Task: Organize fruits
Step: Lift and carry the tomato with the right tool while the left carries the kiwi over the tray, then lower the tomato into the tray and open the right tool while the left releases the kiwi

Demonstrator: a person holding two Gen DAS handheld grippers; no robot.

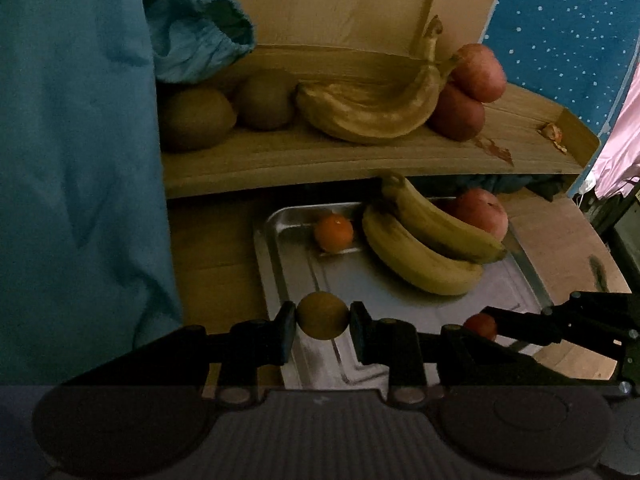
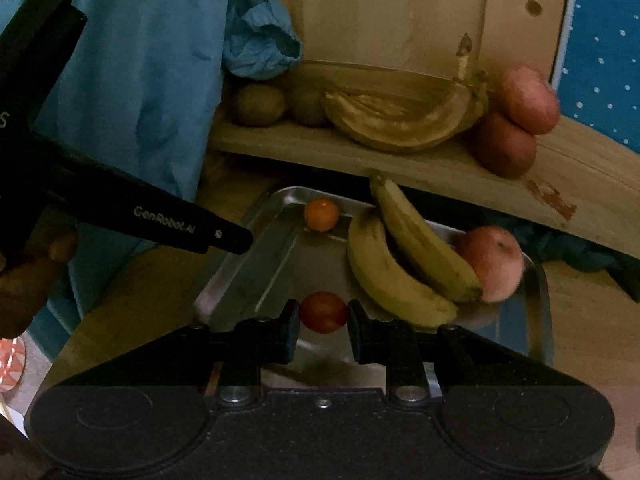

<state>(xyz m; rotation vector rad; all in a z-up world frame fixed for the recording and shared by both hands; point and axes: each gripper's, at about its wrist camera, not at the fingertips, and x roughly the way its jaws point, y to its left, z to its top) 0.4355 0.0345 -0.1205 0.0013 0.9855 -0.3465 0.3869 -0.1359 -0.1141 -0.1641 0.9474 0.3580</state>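
Gripping small fruits, both jaws closed above steel tray (image 1: 276, 264) w/ bananas (image 1: 424, 248), dim room.

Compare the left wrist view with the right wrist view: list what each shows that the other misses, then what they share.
Only the left wrist view shows the left gripper clamping a small yellow-brown fruit, plus peel scraps at the shelf's right end.

Only the right wrist view shows the right gripper gripping a small red fruit, and a hand holding the other gripper's handle.

Both show the metal tray with bananas, an orange fruit and an apple, plus the wooden shelf.
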